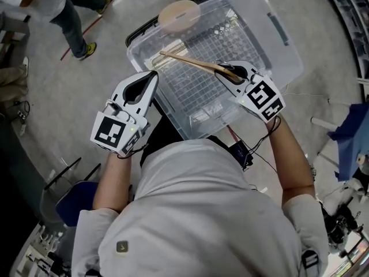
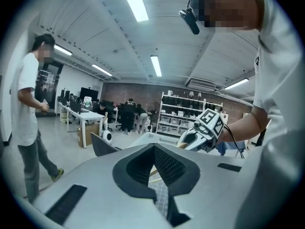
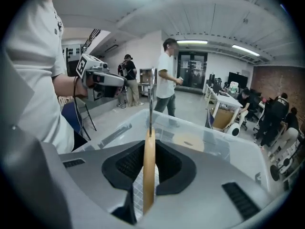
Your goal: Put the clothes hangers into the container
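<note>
Right tool (image 1: 230, 73) pinched on 1 wooden hanger (image 1: 190, 61), held edge-on between the pads, above the clear container (image 1: 279, 30). Likely stiff, light and smooth. Bite apparently toward 1 end, so the long free arm is prone to swing or slip; steadier taken nearer the middle. Left tool (image 1: 151, 77) slightly spread, nothing between, just beside the near-left rim. Plenty of bare bottom inside; tall walls to clear going down.

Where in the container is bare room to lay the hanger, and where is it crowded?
The container floor is bare from the near wall to the middle, under the hanger. Only the far end, at a round beige disc, is taken.
</note>
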Available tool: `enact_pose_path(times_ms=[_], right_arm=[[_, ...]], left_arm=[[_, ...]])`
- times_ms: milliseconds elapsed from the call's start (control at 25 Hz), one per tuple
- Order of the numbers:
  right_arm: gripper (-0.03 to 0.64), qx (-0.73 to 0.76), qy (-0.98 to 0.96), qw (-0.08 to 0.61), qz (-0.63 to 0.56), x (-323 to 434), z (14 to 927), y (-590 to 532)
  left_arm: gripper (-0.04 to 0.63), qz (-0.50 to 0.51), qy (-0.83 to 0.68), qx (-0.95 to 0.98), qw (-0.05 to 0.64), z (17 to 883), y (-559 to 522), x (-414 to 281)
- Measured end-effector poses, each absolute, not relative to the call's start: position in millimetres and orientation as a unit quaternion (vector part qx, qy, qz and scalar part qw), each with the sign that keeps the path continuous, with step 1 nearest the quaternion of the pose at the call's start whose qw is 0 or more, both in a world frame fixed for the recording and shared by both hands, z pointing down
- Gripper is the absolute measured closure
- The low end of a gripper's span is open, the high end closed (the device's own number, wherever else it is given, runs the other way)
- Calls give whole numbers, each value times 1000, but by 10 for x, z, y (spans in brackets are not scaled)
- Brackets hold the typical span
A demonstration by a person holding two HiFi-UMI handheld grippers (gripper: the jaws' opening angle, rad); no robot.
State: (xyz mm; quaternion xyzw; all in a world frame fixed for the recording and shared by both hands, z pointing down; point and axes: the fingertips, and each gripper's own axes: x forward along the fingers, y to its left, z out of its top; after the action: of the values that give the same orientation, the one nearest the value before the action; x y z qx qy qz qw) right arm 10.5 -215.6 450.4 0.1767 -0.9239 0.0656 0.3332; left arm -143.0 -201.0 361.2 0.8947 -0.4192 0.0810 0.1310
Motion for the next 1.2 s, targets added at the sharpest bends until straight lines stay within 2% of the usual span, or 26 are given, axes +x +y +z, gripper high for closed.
enact_pose_path(times_ms=[280, 800, 1200], right_arm=[[551, 127, -912, 381, 77, -17, 5178, -2224], [551, 90, -897, 401, 161, -300, 6497, -2661], [548, 116, -901, 337, 247, -359, 7052, -2890]], left_arm=[[578, 87, -416, 893, 148, 3910, -2023, -1373], [578, 95, -402, 891, 190, 4294, -2377, -1491], [578, 106, -386, 891, 214, 4523, -2434, -1439]])
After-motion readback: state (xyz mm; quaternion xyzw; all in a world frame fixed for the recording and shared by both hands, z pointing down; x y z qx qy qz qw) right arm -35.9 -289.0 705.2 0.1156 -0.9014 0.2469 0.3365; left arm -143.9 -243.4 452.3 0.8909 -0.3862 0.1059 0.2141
